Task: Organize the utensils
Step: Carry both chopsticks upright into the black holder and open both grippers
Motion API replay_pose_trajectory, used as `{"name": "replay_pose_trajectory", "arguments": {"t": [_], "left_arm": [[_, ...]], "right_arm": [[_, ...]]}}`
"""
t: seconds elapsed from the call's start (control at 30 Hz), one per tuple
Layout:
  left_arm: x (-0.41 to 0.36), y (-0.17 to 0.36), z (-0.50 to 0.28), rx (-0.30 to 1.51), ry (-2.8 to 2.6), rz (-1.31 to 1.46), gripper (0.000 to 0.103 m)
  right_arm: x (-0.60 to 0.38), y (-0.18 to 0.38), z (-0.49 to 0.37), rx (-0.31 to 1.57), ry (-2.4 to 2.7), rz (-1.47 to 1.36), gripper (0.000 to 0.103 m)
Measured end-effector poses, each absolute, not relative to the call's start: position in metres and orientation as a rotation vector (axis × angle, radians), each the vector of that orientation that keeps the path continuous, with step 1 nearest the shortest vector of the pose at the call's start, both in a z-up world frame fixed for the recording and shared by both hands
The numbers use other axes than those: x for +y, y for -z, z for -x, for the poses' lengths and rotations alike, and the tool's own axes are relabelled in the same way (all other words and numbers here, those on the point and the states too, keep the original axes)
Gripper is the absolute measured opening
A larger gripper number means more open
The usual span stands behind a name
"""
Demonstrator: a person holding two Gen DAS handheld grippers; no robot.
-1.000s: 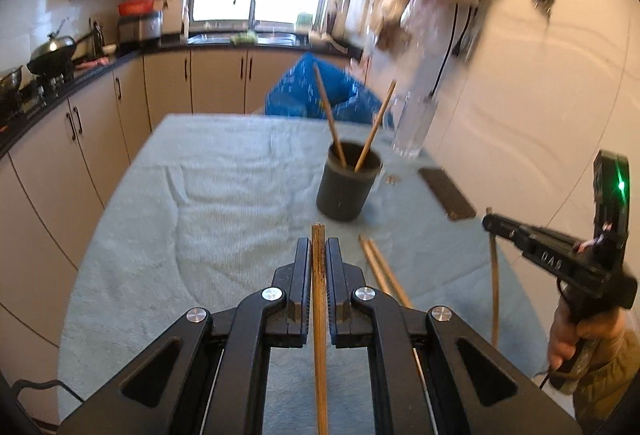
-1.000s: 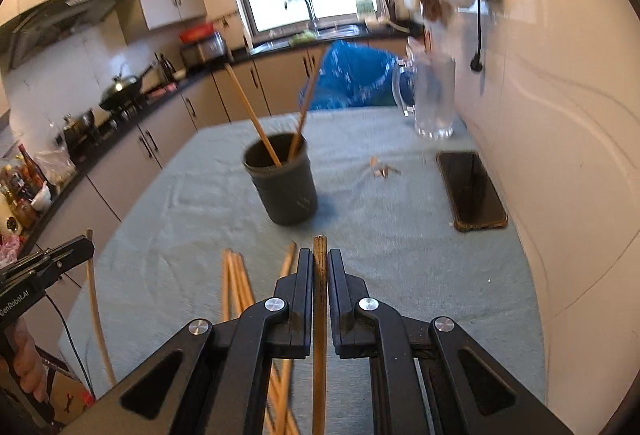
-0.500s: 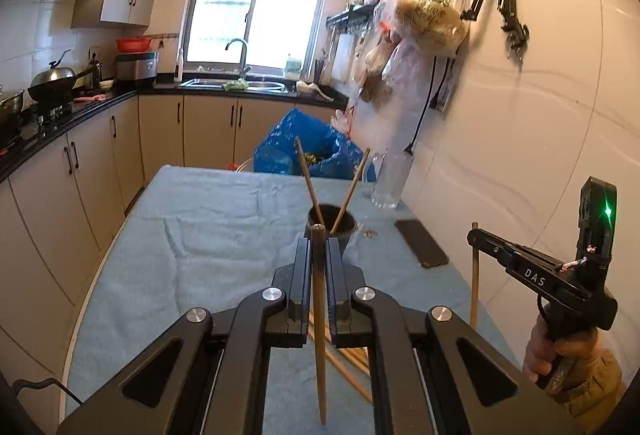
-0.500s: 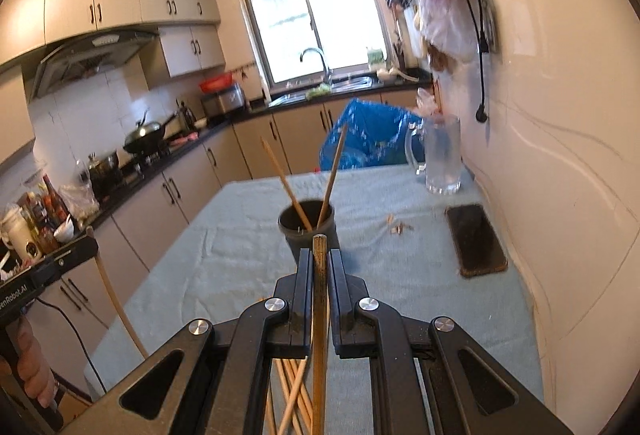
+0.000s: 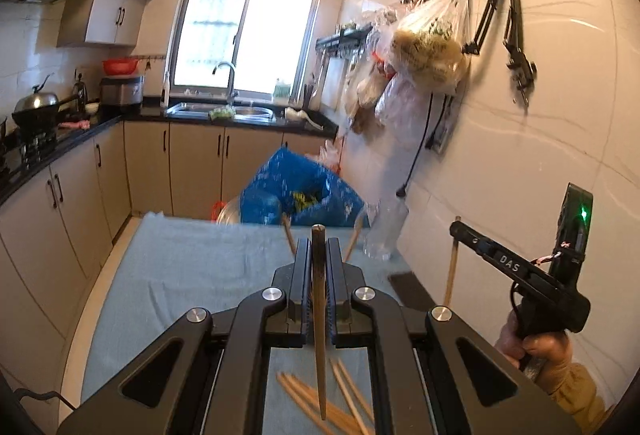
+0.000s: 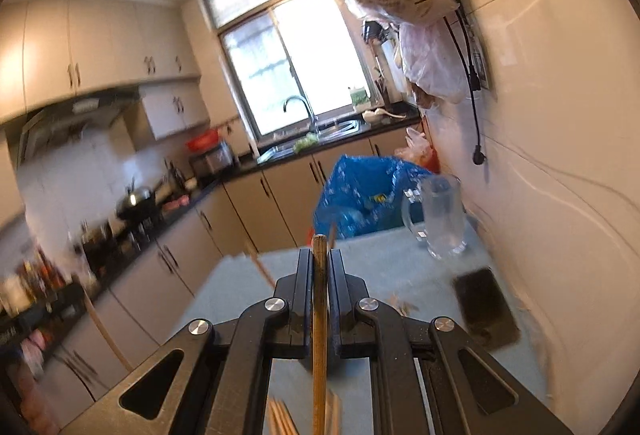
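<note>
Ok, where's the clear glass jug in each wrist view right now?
Left wrist: glass jug stands right of centre, against the wall, just beyond the tongs, blurred.
Right wrist: glass jug sits right of centre, near the wall.
Shared landmark: the blue bag just left of it.

- Wooden chopstick (image 5: 319,315), matt, darkened near its top.
- Table cover (image 5: 180,267) of rough blue-grey cloth.
- Gripper (image 5: 319,263) of matt black plastic with shiny metal bolts.
- Clear glass jug (image 6: 442,219).
- Glossy white wall tiles (image 5: 540,115).
</note>
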State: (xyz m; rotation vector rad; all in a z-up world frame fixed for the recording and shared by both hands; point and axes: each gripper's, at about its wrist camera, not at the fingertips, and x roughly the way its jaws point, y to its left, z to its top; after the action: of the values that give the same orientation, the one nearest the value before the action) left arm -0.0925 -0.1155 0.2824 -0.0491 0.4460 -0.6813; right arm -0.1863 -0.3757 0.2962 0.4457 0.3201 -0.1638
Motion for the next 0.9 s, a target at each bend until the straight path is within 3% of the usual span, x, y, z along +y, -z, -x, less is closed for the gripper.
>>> {"name": "replay_pose_trajectory", "arguments": {"t": [0.23, 0.5, 0.9], "left_arm": [[-0.16, -0.301, 0.03, 0.403, 0.651, 0.059, 0.006], [-0.203, -0.279, -0.039, 0.428, 0.607, 0.092, 0.006], [-0.226, -0.221, -0.071, 0.595, 0.596, 0.065, 0.006]], "right_arm": [[-0.393, -0.312, 0.12, 0.19, 0.244, -0.493, 0.007], [-0.408, -0.29, 0.063, 0.153, 0.342, -0.505, 0.007], [-0.411, -0.22, 0.039, 0.331, 0.344, -0.475, 0.008]]}}
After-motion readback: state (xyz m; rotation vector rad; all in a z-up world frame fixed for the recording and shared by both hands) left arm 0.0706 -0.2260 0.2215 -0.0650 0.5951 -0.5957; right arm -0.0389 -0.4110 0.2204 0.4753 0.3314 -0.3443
